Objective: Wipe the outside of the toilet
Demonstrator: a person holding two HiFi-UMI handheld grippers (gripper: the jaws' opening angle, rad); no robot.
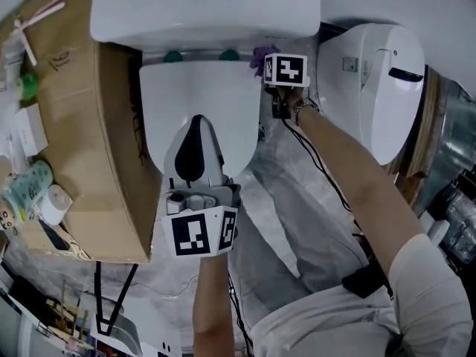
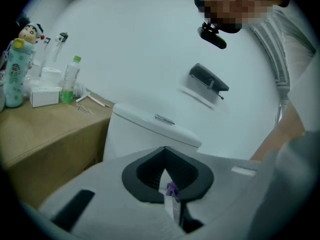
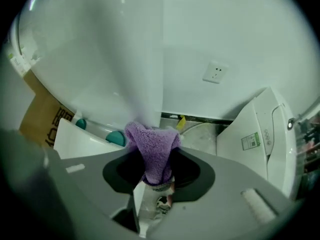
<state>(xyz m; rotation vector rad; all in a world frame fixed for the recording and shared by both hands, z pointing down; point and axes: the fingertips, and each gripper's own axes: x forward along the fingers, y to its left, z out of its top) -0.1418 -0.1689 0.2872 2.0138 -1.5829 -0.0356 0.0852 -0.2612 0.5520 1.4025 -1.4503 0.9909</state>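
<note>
Gleaming white toilet mid-frame, right claw pinching fuzzy purple cloth by its upper-right rim, left claw pressed together and empty, cardboard box crowding the left edge

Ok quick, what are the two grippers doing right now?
Left gripper: shut, holding nothing.
Right gripper: shut on the fluffy purple cloth.

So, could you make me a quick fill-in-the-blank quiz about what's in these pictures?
1. The right gripper is shut on a ____ cloth.
2. The toilet lid is ____.
3. Beside it stands a brown ____ box.

Missing words: purple; closed; cardboard.
</note>
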